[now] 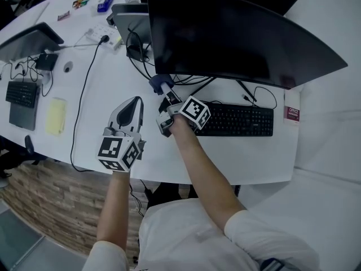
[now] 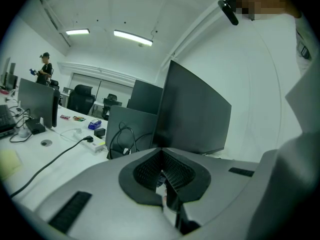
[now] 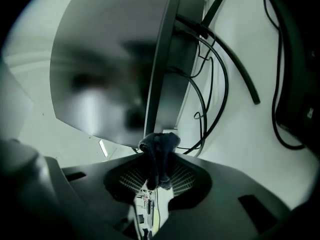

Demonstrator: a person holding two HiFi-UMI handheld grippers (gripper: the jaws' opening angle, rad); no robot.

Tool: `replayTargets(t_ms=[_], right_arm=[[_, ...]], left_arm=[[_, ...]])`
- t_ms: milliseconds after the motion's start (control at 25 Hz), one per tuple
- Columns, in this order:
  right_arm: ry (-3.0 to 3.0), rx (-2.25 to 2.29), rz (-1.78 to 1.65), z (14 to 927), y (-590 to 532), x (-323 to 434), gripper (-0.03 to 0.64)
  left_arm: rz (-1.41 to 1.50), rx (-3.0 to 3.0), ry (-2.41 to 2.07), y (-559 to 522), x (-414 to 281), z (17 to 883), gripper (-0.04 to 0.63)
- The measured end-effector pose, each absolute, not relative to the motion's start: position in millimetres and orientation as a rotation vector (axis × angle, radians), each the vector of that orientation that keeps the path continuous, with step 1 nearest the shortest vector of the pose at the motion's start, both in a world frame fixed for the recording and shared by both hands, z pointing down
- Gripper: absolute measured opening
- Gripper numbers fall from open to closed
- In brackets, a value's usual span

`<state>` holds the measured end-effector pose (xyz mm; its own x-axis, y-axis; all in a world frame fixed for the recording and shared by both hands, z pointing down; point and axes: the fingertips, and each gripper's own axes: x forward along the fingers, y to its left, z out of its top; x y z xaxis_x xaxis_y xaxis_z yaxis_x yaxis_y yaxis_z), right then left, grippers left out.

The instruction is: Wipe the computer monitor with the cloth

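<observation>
The large dark monitor (image 1: 237,35) stands at the back of the white desk (image 1: 101,95); it also fills the upper left of the right gripper view as the monitor (image 3: 110,59), and the left gripper view shows the monitor (image 2: 192,111) too. My right gripper (image 1: 162,86) sits just below the monitor's lower left corner, shut on a small dark blue cloth (image 1: 158,81). That cloth (image 3: 159,156) bunches between the jaws of the right gripper (image 3: 159,171), close under the screen's bottom edge. My left gripper (image 1: 134,103) hovers over the desk to the left, shut, with nothing in the left gripper (image 2: 164,176).
A black keyboard (image 1: 240,120) lies right of my right hand. Cables (image 1: 141,55) trail under the monitor, beside a second screen (image 1: 131,21). A power strip (image 1: 104,35), yellow notepad (image 1: 55,116), another keyboard (image 1: 21,94) and a monitor (image 1: 28,41) are at the left.
</observation>
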<state>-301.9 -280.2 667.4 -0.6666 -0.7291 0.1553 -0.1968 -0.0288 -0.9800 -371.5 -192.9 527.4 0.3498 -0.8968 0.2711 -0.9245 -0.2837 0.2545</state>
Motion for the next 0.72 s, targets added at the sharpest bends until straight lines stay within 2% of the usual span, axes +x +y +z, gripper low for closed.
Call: replayTargets(t_ms=[720], right_arm=[[1.805,-1.035,-1.695,664,-292,-210,0.118]], left_arm=[[0.129,2.290,-1.554,-206,-293,525,0.006]])
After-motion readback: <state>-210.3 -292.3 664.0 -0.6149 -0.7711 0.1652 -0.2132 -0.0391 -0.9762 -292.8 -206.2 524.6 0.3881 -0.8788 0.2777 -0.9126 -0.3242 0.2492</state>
